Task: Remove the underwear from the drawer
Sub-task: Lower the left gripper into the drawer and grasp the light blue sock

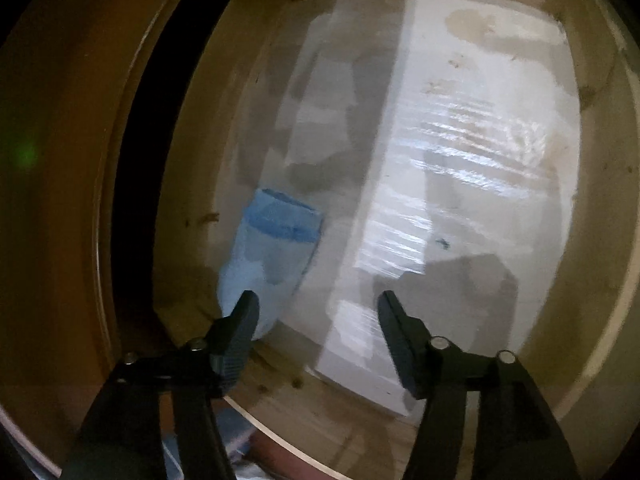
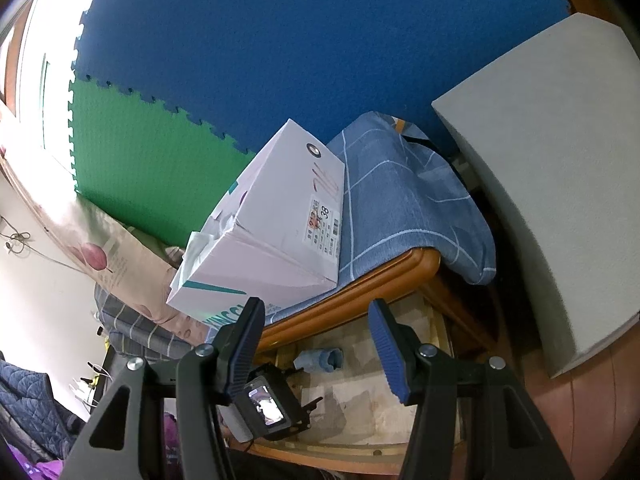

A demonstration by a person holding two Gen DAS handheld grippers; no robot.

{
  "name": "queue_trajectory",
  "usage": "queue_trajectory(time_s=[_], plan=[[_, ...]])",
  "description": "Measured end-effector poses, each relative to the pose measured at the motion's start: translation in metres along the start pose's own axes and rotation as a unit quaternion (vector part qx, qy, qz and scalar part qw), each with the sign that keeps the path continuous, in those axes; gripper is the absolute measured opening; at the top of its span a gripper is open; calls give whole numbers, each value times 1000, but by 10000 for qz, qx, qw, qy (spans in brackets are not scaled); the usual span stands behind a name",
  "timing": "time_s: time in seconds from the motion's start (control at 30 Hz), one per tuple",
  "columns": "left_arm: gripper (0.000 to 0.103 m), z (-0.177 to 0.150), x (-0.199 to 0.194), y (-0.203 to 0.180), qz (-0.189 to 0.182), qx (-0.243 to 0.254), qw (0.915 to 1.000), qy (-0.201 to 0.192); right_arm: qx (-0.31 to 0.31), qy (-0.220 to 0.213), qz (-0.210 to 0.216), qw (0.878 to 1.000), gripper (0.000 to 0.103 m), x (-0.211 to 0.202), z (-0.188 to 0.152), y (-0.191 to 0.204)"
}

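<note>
A light blue rolled garment with a darker blue band (image 1: 272, 256) lies on the white liner (image 1: 460, 160) of a wooden drawer (image 1: 188, 208), close to its left wall. My left gripper (image 1: 318, 308) points down into the drawer and is open. Its left finger (image 1: 244, 320) overlaps the garment's near end, and nothing sits between the pads. The right wrist view shows the same garment (image 2: 320, 360) in the drawer below. There the left gripper's camera unit (image 2: 266, 404) hangs over the drawer. My right gripper (image 2: 317, 310) hovers above, open and holding nothing.
An orange wooden bed frame (image 2: 360, 284) runs over the drawer's far side. On it lie a blue checked sheet (image 2: 400, 200) and a white shoebox (image 2: 280, 232). A grey slab (image 2: 540, 180) stands at the right. Blue and green foam mats (image 2: 260, 40) cover the wall.
</note>
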State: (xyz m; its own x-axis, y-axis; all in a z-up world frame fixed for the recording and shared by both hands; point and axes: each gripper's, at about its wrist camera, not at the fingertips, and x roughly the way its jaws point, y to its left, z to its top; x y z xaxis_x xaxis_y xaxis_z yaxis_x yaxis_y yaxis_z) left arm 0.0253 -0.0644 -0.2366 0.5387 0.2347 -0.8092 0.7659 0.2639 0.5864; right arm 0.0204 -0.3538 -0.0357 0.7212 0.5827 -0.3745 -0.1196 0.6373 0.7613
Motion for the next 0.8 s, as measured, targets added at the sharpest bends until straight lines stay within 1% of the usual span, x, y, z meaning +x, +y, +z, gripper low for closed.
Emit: queue_trajectory(time_s=[0.07,0.1,0.13,0.23,0.33,0.4,0.47,0.53,0.6,0.67,0.77,0.8], plan=[[83,-1,4,-2,87,143,9998,-46,3,43,-19,10000,56,3,0,0],[84,-10,2,6,80,247,9996,-85,4,65,-24,10000,56,4,0,1],[84,-14,6,3,59,412,9991,-90,1,86,-28,10000,56,6,0,1],[84,-15,10,0,76,678,9976,-76,-23,154,-43,9999,56,11,-1,3],[85,-11,25,3,-173,728,9971,-162,-40,234,-66,9997,56,15,-2,5],[92,-9,26,8,-331,772,9961,-273,-38,274,-72,9996,56,17,-2,5],[94,-6,32,13,-489,831,9950,-275,-16,306,-77,9995,56,19,-3,5],[94,-3,41,21,-744,887,9928,-313,48,338,-40,9994,56,21,-3,3],[103,-2,50,27,-1028,958,9896,-310,133,354,5,9993,56,22,-3,1],[103,-1,63,32,-1120,1066,9873,-358,253,360,67,9990,56,23,-2,-3],[103,-1,64,35,-1260,1099,9853,-357,410,341,142,9985,56,23,-2,-8],[103,0,70,38,-1290,1094,9848,-405,454,333,165,9983,56,23,-1,-9]])
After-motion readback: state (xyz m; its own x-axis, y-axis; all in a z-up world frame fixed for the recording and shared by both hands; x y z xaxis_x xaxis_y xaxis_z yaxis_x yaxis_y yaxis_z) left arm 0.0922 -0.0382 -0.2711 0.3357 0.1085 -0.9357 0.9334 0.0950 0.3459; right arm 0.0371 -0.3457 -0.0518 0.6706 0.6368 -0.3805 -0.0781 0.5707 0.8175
